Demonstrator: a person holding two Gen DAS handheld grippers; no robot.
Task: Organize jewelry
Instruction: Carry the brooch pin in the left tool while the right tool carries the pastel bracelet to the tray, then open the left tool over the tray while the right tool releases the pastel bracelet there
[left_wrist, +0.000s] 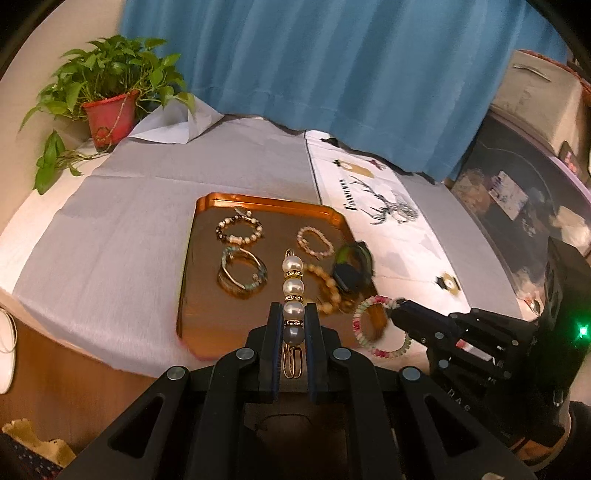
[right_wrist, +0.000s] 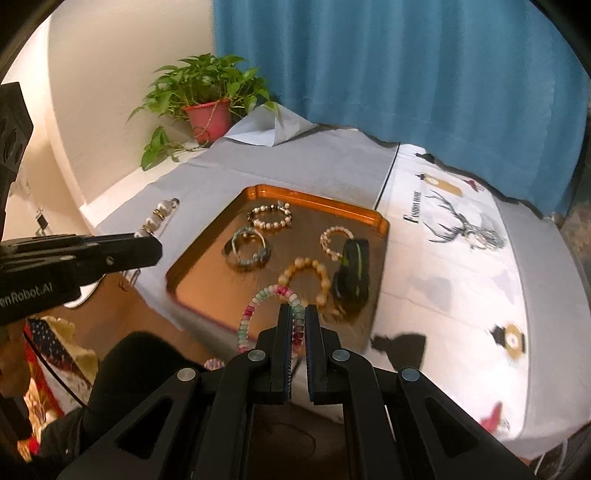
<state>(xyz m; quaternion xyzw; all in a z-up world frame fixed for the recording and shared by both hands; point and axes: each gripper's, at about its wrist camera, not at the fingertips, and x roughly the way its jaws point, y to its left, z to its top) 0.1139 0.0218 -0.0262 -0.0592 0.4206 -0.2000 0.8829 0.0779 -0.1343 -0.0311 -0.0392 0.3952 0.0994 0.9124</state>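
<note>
My left gripper (left_wrist: 293, 308) is shut on a pearl hair clip (left_wrist: 293, 286), which juts forward over the near part of the copper tray (left_wrist: 258, 201). My right gripper (right_wrist: 299, 308) is shut on a pink-and-green beaded bracelet (right_wrist: 258, 301) that hangs at the tray's (right_wrist: 314, 197) near edge; this bracelet (left_wrist: 364, 332) and the right gripper (left_wrist: 397, 308) also show in the left wrist view. In the tray lie several bracelets: a white-and-dark beaded one (left_wrist: 240, 230), a bangle (left_wrist: 242, 275), a small pink one (left_wrist: 314, 242), an amber one (right_wrist: 308, 275), plus a black band (right_wrist: 351, 275).
A potted plant (left_wrist: 107, 92) in a red pot stands at the back left corner. Grey cloth (left_wrist: 129, 221) covers the table, with a white printed cloth (left_wrist: 388, 218) to the right. A blue curtain (left_wrist: 332, 62) hangs behind. The left gripper's body (right_wrist: 74, 254) sits at the left.
</note>
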